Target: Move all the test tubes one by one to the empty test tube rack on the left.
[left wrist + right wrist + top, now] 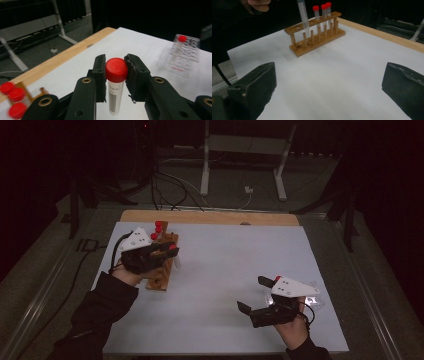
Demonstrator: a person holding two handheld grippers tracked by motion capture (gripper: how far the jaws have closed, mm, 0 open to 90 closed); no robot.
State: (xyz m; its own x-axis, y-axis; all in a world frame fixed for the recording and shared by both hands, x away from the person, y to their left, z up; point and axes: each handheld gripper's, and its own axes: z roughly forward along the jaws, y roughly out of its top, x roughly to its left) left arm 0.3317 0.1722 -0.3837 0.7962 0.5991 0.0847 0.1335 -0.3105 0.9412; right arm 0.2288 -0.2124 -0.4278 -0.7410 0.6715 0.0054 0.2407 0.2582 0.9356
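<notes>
My left gripper [115, 63] is shut on a clear tube [115, 95] just below its red cap, and the tube hangs upright. In the high view that gripper [172, 251] hovers over the wooden rack [162, 279] at the table's left. The right gripper view shows the tube's pointed tip [303, 17] just above the near end of the wooden rack [317, 41], which carries three red-capped tubes [323, 12] at its far end. My right gripper [250, 293] stands wide open near the front right, with nothing between its jaws [329, 82].
A clear plastic rack [185, 53] with one red-capped tube stands on the right, beside my right hand [315, 301]. White sheet [225, 265] covers the table, with a wooden strip [210, 217] along the far edge. Stands and cables sit on the floor beyond.
</notes>
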